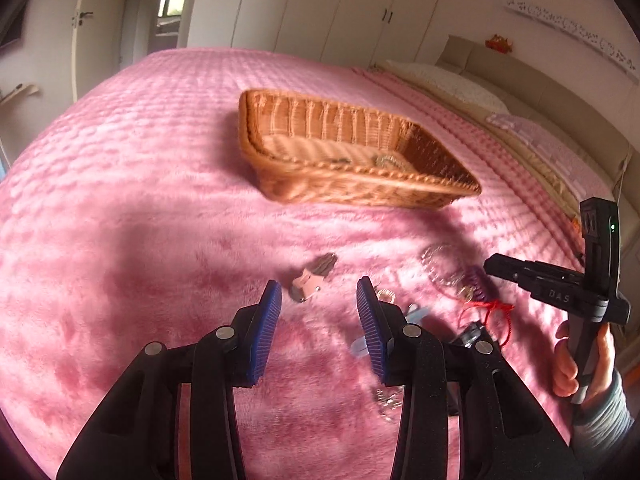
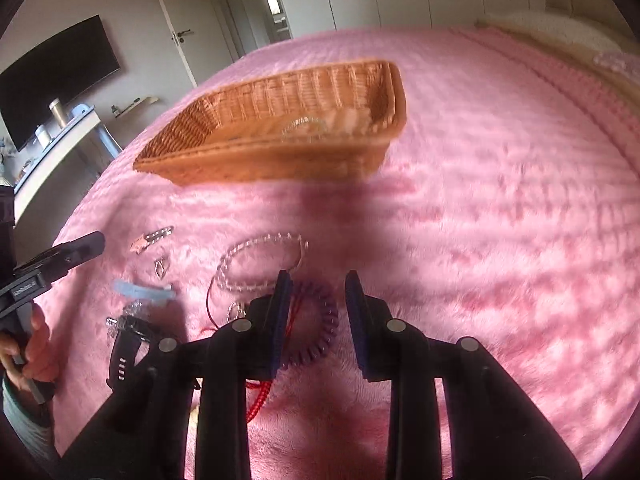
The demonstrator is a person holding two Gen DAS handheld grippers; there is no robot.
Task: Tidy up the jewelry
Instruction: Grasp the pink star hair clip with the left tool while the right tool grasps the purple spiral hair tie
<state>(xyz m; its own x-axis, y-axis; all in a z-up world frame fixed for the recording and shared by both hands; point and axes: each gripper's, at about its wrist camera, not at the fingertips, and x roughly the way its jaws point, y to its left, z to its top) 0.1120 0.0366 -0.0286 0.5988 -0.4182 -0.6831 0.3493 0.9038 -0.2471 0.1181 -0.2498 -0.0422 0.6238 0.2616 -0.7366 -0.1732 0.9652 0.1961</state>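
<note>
Two pairs of tongs hang over a pink bed cover (image 1: 120,208), both parted with nothing between the pads. The left tongs (image 1: 318,316) fill the lower middle of the left wrist view, the right tongs (image 2: 318,312) the lower middle of the right wrist view.

The wicker basket (image 2: 248,152) sits in the upper middle of both views — apparently the collecting place, since a clear bead bracelet (image 2: 304,128) already lies inside it.

The loose jewelry lies between basket and tongs: a pink hair clip (image 1: 306,286) just ahead of the left tongs, a clear bead string (image 2: 256,260), a purple coil band (image 2: 320,320) and a red cord (image 2: 260,396) around the right tongs' left pad, with a blue clip (image 2: 144,292) and black watch (image 2: 124,352) at lower left. Each pair seems aimed at its nearest piece — a judgement only.
</note>
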